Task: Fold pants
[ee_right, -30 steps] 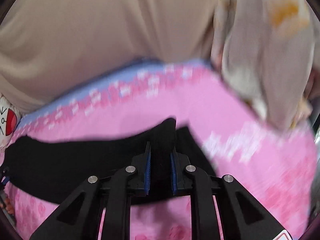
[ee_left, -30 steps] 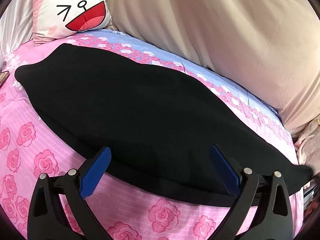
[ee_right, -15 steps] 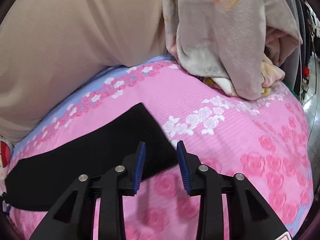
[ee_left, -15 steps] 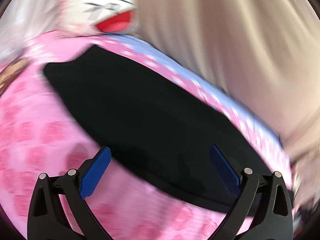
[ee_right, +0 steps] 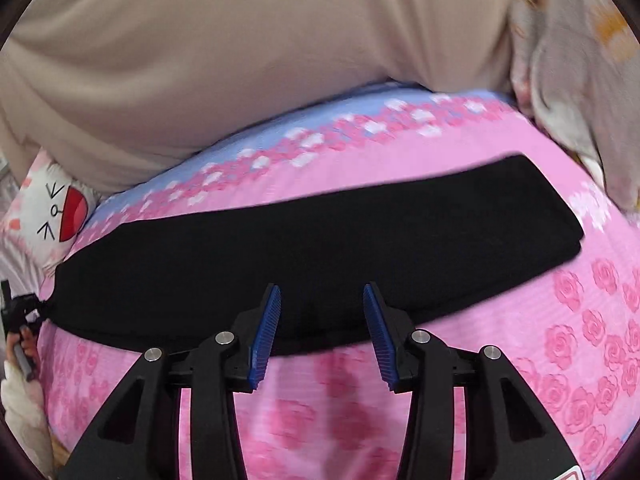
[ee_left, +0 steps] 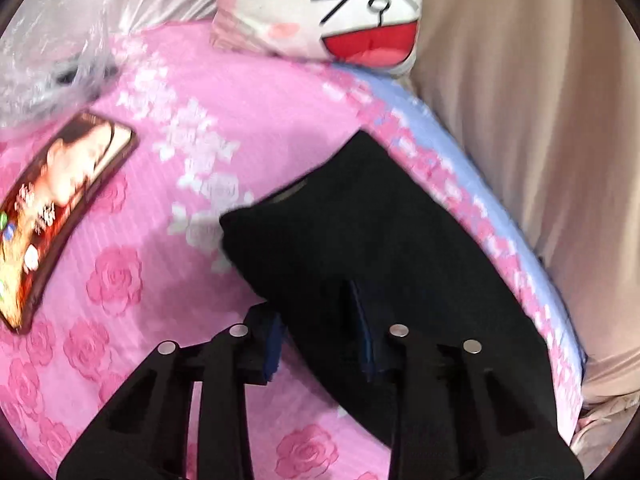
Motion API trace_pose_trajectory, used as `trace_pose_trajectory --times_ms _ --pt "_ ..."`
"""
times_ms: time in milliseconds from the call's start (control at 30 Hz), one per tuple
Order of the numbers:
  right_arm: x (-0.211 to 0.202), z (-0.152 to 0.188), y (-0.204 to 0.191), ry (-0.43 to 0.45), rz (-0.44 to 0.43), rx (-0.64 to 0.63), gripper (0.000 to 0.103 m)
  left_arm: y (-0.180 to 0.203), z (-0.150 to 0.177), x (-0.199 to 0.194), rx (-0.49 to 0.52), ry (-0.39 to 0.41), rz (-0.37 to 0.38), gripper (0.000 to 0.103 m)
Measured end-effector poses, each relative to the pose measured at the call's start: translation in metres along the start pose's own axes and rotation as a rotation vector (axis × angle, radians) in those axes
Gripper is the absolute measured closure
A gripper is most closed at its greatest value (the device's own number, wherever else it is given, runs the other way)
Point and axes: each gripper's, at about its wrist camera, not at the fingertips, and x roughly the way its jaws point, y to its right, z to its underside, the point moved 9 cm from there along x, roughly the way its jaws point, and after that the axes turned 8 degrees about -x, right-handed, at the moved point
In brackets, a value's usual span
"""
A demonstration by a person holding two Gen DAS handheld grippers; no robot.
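Pink rose-print bedding covers the bed [ee_right: 560, 360] where I work, with a beige curtain [ee_right: 240, 60] behind it, a cartoon pillow [ee_left: 340, 8] at the head and a phone [ee_left: 60, 216] lying off to one side. My pants [ee_right: 320, 248] lie flat across the bed as one long black strip, which I take to mean the legs are already laid one over the other lengthwise. My left tool [ee_left: 320, 328] sits at one end of the pants; its jaws have just been closing, and in its own view the corner of the black cloth runs between the blue pads. Blur and black cloth against black plastic keep me from saying whether the pads actually press on it, so I cannot tell if I have a grip there. My right tool [ee_right: 322, 332] has just been opening; its jaws stand apart over the near edge at about the middle of the strip, with nothing held between them. So the first fold looks done and the shortening folds are left: by my judgement, I have to bring one end over toward the other, perhaps once more after that, then flatten the stack. The far end near the floral blanket [ee_right: 580, 80] lies untouched.
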Motion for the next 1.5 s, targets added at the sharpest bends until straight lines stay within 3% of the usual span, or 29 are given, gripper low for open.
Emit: trace_pose_trajectory --times_ms 33,67,100,133,167,267,300,333,367,400,533,633,733,767,900,933,967,1067,1133,1267,1433,1500 --pt "-0.003 -0.003 -0.006 0.016 -0.008 -0.009 0.056 -0.005 -0.002 0.001 0.010 0.008 -0.027 0.068" --pt "-0.005 -0.005 -0.012 0.027 -0.009 -0.029 0.050 -0.018 -0.001 0.008 0.016 0.003 -0.088 0.057" --pt "-0.005 -0.004 -0.013 0.028 0.006 -0.048 0.041 -0.022 0.000 0.004 0.024 0.026 -0.067 0.054" --pt "-0.003 -0.002 -0.011 0.020 0.044 -0.067 0.041 -0.026 0.003 -0.003 0.033 0.039 -0.080 0.051" --pt "0.001 0.002 -0.005 -0.011 0.118 -0.087 0.041 -0.031 0.004 -0.015 0.036 0.067 -0.123 0.040" --pt "0.006 0.000 -0.007 -0.025 0.098 -0.073 0.042 -0.019 0.011 -0.060 0.063 0.182 -0.091 0.036" --pt "0.008 -0.006 -0.015 -0.025 0.071 -0.076 0.053 -0.008 0.012 -0.074 0.090 0.220 -0.082 0.035" --pt "0.012 -0.011 -0.025 -0.027 0.041 -0.091 0.074 0.013 0.016 -0.089 0.147 0.270 -0.070 0.031" --pt "0.020 -0.021 -0.047 -0.035 -0.015 -0.123 0.081 0.029 0.020 -0.094 0.194 0.293 -0.065 0.015" --pt "0.027 -0.028 -0.065 -0.041 -0.056 -0.150 0.086 0.052 0.027 -0.097 0.252 0.305 -0.057 0.006" --pt "0.074 -0.047 -0.158 -0.062 -0.211 -0.278 0.086 0.135 0.066 -0.070 0.436 0.243 -0.005 0.006" --pt "0.126 -0.046 -0.196 -0.142 -0.271 -0.303 0.087 0.165 0.098 -0.013 0.506 0.131 -0.076 0.006" --pt "0.164 -0.039 -0.162 -0.201 -0.138 -0.302 0.094 0.150 0.112 0.025 0.474 0.045 -0.167 0.006" --pt "0.160 -0.038 -0.141 -0.185 -0.168 -0.253 0.095 0.141 0.115 0.027 0.464 0.033 -0.170 0.006" --pt "0.124 -0.029 -0.032 -0.147 -0.119 -0.035 0.103 0.120 0.122 0.015 0.460 0.041 -0.122 0.006" --pt "0.112 -0.023 -0.004 -0.146 -0.093 0.036 0.102 0.119 0.124 0.008 0.468 0.057 -0.116 0.006" --pt "0.094 -0.016 0.035 -0.130 -0.002 0.104 0.101 0.118 0.129 0.003 0.474 0.065 -0.113 0.006" --pt "0.031 0.009 0.120 -0.044 0.133 0.281 0.079 0.121 0.150 -0.016 0.482 0.071 -0.066 0.006" --pt "0.001 0.026 0.160 -0.009 0.175 0.386 0.053 0.129 0.169 -0.023 0.480 0.055 -0.006 0.005" --pt "-0.011 0.056 0.197 -0.031 0.130 0.529 0.052 0.143 0.204 -0.025 0.432 -0.066 0.112 0.005" --pt "0.010 0.036 0.205 0.025 0.056 0.559 0.026 0.140 0.205 -0.032 0.409 -0.059 0.090 0.005" --pt "0.027 0.022 0.205 0.040 0.033 0.572 0.025 0.130 0.201 -0.031 0.354 -0.078 0.084 0.005"
